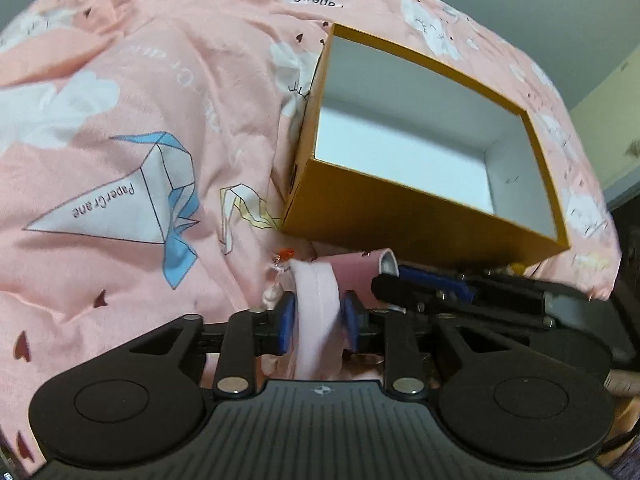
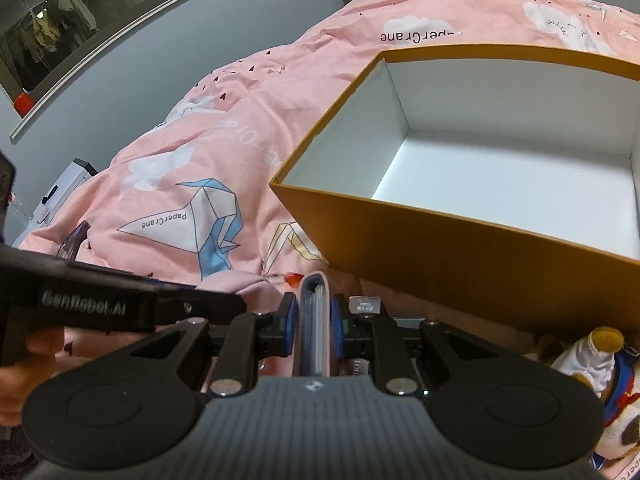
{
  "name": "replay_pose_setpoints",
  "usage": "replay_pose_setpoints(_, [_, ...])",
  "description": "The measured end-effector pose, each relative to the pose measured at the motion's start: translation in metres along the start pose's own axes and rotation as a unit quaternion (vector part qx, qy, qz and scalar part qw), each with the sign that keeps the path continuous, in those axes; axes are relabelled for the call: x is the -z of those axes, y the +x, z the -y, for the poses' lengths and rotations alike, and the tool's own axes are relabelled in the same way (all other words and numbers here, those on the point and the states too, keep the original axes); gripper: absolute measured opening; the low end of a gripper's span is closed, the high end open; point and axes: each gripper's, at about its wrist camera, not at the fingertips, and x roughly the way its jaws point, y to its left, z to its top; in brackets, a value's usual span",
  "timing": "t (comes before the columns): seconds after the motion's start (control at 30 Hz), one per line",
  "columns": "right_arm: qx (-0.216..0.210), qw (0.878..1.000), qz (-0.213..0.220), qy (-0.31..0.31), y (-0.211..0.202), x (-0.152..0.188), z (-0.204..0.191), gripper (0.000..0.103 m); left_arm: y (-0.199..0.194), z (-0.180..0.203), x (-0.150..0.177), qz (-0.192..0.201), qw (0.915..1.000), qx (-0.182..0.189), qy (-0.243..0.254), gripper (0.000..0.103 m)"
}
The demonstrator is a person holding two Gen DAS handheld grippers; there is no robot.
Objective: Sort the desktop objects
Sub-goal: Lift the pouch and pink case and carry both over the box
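Observation:
An open orange box [image 1: 420, 216] with a white, empty inside lies on a pink quilt; it also shows in the right wrist view [image 2: 480, 256]. My left gripper [image 1: 318, 320] is shut on a pale pink pouch [image 1: 318, 320] just in front of the box. My right gripper [image 2: 314, 322] is shut on the edge of a pink booklet-like case [image 2: 314, 328] with sheets inside. The right gripper's body [image 1: 460, 292] lies across the left wrist view to the right of the pouch. A small red charm [image 2: 294, 279] hangs by the case.
The pink PaperCrane quilt [image 1: 140, 140] covers the surface, bunched and wrinkled. A plush toy [image 2: 596, 364] in white and blue lies at the right of the right wrist view. A grey wall [image 2: 120, 80] and a white device [image 2: 60, 192] stand at the left.

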Motion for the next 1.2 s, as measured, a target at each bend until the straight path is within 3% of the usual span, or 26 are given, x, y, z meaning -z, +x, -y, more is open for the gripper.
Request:
replay_pose_setpoints(0.07, [0.0,1.0,-0.001,0.003,0.0,0.0,0.001,0.021,-0.002,0.006,0.004,0.003,0.9998,-0.01,0.018,0.056])
replay_pose_setpoints(0.27, [0.005,1.0,0.001,-0.007,0.0,0.003,-0.002,0.024,0.005,0.008,0.012,0.006,0.9992,-0.034,0.02,0.055])
replay_pose_setpoints(0.47, [0.008,1.0,-0.009,-0.016,0.003,0.008,-0.004,0.029,0.004,0.006,0.017,0.025,0.9989,-0.031,0.023,0.034])
replay_pose_setpoints(0.57, [0.007,1.0,-0.014,-0.019,0.007,0.01,-0.005,0.023,0.005,0.006,0.019,0.038,0.9986,-0.032,0.019,0.027])
replay_pose_setpoints(0.73, [0.009,1.0,-0.008,-0.019,0.0,0.008,-0.008,0.019,-0.006,0.007,0.02,0.058,0.9978,-0.028,0.016,0.025])
replay_pose_setpoints(0.87, [-0.008,1.0,0.018,-0.008,-0.023,-0.002,-0.011,0.019,-0.032,0.016,0.017,0.096,0.9946,-0.022,0.035,0.025])
replay_pose_setpoints(1.2, [-0.024,0.994,0.108,-0.005,-0.093,-0.044,-0.021,0.019,-0.076,0.051,-0.018,0.2,0.9767,-0.018,0.076,0.025])
